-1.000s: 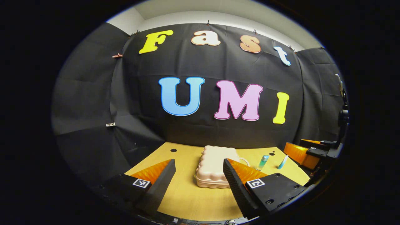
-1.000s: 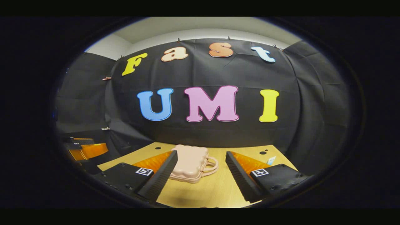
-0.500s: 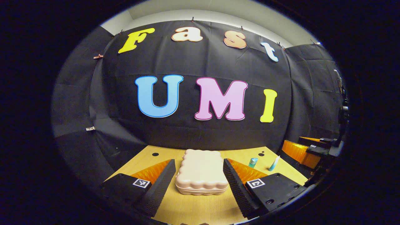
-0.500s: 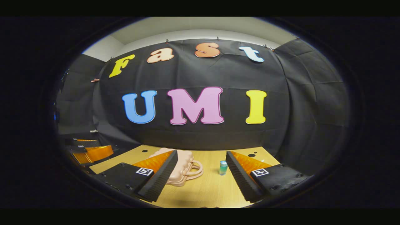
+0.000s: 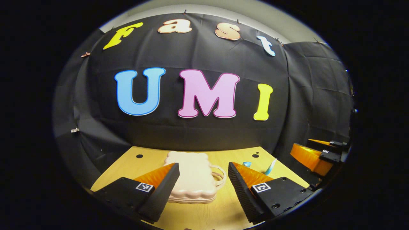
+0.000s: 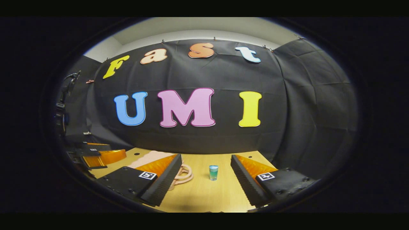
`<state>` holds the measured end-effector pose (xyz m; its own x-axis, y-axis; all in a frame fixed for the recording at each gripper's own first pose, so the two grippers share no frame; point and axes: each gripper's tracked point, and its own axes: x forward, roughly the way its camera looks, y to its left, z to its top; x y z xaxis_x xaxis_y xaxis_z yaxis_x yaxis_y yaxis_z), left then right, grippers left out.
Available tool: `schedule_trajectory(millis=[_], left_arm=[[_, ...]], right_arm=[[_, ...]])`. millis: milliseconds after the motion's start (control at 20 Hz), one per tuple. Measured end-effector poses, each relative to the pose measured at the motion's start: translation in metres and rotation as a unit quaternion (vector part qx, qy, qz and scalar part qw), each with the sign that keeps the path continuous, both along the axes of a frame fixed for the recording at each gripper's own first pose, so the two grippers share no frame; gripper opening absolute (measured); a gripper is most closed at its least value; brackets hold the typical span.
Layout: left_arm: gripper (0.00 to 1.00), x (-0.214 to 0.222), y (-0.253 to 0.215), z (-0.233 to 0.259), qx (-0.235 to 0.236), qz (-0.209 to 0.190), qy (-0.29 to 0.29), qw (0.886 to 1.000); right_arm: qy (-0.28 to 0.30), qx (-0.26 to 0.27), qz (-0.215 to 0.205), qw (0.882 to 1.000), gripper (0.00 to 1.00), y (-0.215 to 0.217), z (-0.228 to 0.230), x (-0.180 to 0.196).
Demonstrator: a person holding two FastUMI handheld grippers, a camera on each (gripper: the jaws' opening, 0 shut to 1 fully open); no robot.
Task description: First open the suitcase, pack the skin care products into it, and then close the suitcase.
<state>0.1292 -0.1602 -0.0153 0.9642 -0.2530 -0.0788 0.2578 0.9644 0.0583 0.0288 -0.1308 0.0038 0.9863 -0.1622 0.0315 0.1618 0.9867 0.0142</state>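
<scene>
The pink suitcase (image 5: 191, 177) lies shut on the wooden table (image 5: 198, 214), its handle (image 5: 219, 175) pointing right. My left gripper (image 5: 203, 166) hovers open in front of it, its left finger covering the case's near left corner. A small teal bottle (image 6: 213, 172) stands upright on the table, framed between the fingers of my open right gripper (image 6: 206, 157) but farther off. In the left gripper view this bottle (image 5: 246, 164) peeks over the right finger, with a light blue tube (image 5: 271, 166) beside it. The suitcase (image 6: 150, 156) is mostly hidden behind the right gripper's left finger.
The right gripper (image 5: 314, 153) shows at the table's right edge, and the left gripper (image 6: 92, 153) at its left edge. Black cloth walls close the table's back and sides. Small dark holes (image 5: 255, 156) mark the tabletop near the back.
Both grippers have swung to the right: the suitcase has slid left in both views, and the teal bottle now sits between the right gripper's fingers. Both stay open.
</scene>
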Motion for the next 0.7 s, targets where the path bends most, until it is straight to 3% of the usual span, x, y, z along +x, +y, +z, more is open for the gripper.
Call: schedule_trajectory(millis=[350, 500, 700], left_arm=[[0.96, 0.083, -0.094, -0.056, 0.032, -0.042, 0.064, 0.997], [0.95, 0.122, -0.130, -0.093, 0.041, -0.060, 0.105, 0.992], [0.91, 0.169, -0.151, -0.141, 0.050, -0.039, 0.167, 0.984]], right_arm=[[0.034, 0.013, 0.016, 0.999, 0.98, -0.039, -0.022, 0.001], [0.034, -0.045, 0.003, 0.998, 0.98, -0.075, -0.028, 0.003], [0.040, -0.040, -0.015, 0.998, 0.94, -0.117, -0.039, 0.013]])
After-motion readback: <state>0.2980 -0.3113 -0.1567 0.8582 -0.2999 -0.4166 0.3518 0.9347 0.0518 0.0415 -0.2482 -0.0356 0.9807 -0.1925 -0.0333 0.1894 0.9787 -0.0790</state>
